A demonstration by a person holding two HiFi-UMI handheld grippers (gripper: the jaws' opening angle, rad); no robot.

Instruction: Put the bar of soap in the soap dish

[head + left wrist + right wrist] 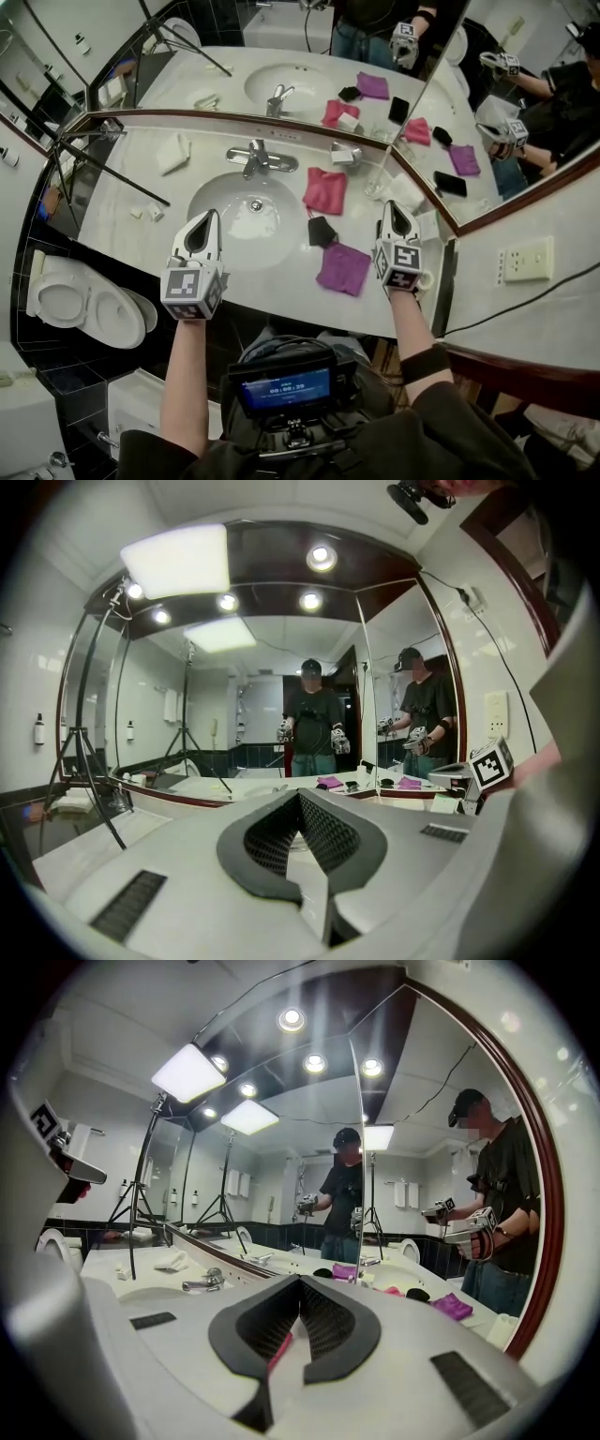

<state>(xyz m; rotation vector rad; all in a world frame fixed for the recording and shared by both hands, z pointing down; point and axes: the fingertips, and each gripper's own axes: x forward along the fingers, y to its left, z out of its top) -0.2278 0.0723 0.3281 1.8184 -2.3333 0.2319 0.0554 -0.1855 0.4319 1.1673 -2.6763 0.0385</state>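
Note:
A small silvery dish (pixel 343 156) with a white block by it stands on the counter right of the faucet (pixel 255 159); I cannot tell whether the block lies in it. Two small white pieces (pixel 150 213) lie left of the basin (pixel 246 225). My left gripper (pixel 210 217) hovers shut and empty over the basin's front left part. My right gripper (pixel 394 208) is shut and empty over the counter, right of a purple cloth (pixel 343 268). The left gripper view shows shut jaws (pixel 300 804) facing the mirror. Past the right gripper's shut jaws (pixel 300 1290) a pink cloth (pixel 277 1346) shows.
A pink cloth (pixel 325 190) and a small black thing (pixel 322 232) lie right of the basin. A folded white cloth (pixel 173 152) sits at the back left, another white bundle (pixel 405 192) by the mirror corner. Tripod legs (pixel 112 173) cross the left side. A toilet (pixel 80 305) stands lower left.

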